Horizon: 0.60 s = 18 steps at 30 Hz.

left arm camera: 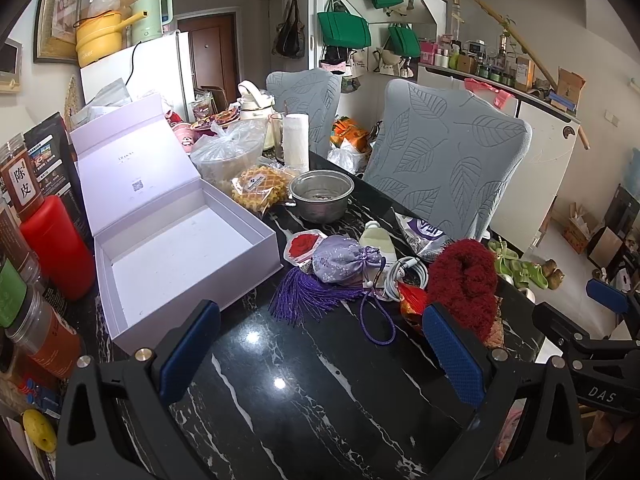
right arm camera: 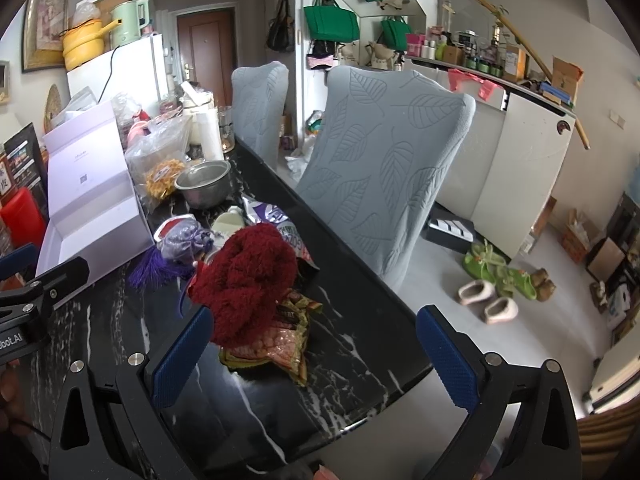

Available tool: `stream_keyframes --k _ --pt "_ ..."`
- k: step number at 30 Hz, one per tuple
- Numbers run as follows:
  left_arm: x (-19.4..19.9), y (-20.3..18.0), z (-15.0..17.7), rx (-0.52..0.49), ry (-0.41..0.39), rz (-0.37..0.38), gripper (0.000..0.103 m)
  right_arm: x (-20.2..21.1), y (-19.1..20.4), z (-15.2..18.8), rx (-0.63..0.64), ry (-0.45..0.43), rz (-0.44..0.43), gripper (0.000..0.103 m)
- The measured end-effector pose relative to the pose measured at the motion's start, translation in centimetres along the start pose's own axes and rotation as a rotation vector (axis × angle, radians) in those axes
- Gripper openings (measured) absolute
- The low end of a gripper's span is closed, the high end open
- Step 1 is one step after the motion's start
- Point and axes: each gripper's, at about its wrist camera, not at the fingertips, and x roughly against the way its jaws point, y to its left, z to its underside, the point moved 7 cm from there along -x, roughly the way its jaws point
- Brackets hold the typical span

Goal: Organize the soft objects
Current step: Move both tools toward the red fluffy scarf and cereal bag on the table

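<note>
A fuzzy dark red bundle [left arm camera: 466, 280] [right arm camera: 248, 276] lies on the black marble table [left arm camera: 304, 392], partly on a crinkled snack packet [right arm camera: 280, 340]. A lilac pouch [left arm camera: 344, 260] [right arm camera: 182, 240] with a purple tassel [left arm camera: 304, 294] lies beside it. An open white box [left arm camera: 180, 248] [right arm camera: 88, 208] stands at the left, nothing inside. My left gripper [left arm camera: 320, 344] hovers open over bare table in front of the pouch. My right gripper [right arm camera: 316, 352] is open just in front of the red bundle, which touches its left finger [right arm camera: 180, 356].
A metal bowl [left arm camera: 320, 194], bagged waffles [left arm camera: 260, 188], a white cable [left arm camera: 408, 272] and a rose card [left arm camera: 304, 244] crowd the table middle. Red container [left arm camera: 56, 244] and jars [left arm camera: 36, 328] line the left edge. Two grey leaf-pattern chairs [left arm camera: 444, 156] stand at the right side.
</note>
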Motion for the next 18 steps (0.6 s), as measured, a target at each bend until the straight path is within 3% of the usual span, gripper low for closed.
stream_keyframes --k 18 --pt "1.3 -1.2 1.2 0.006 -0.008 0.022 0.103 1.1 -0.5 1.4 -0.003 -0.007 -0.019 0.103"
